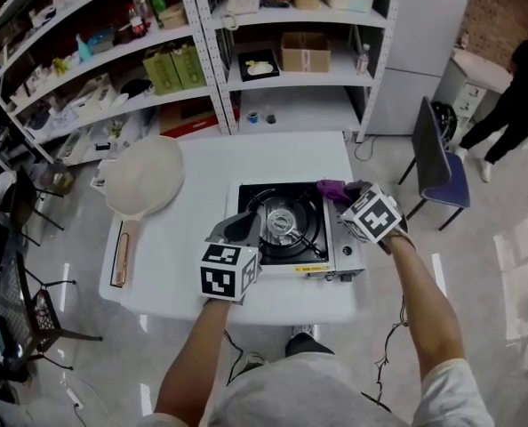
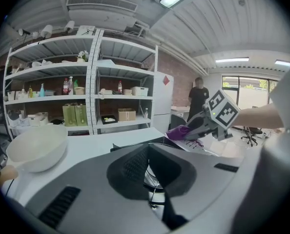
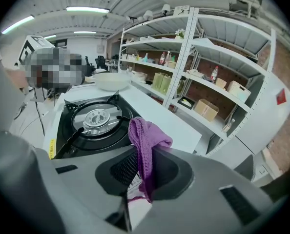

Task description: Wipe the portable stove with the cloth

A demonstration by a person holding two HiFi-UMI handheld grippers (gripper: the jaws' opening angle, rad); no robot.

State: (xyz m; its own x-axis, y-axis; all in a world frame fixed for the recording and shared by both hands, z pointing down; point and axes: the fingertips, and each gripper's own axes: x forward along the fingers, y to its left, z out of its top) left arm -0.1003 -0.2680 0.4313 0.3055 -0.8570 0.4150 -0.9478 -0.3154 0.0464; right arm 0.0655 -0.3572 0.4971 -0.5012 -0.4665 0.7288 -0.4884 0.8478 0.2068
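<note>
Right gripper [image 3: 141,172]: we see it clamped on a purple knitted cloth [image 3: 145,138].
Left gripper [image 2: 154,179]: jaws together.
Writing: the yellow sticker [image 3: 51,149] on the black-topped portable stove [image 3: 93,126] is unreadable to us.
Surface: white table [image 1: 184,265].
Room: metal shelving [image 1: 220,60].

Top-down view of a white bench [image 1: 193,269] carrying a portable stove [image 1: 286,231] with a black top and a round central burner. The left hand-held gripper [image 1: 243,228] lies over the stove's front-left corner. The right hand-held gripper [image 1: 340,191] reaches over the stove's rear-right corner, a purple cloth [image 1: 331,188] at its tip. Left of the stove lies a large pale pan [image 1: 145,179] with a wooden handle. Beyond the stove stand shelves [image 1: 212,53]; right of the stove stands a chair [image 1: 439,169].
</note>
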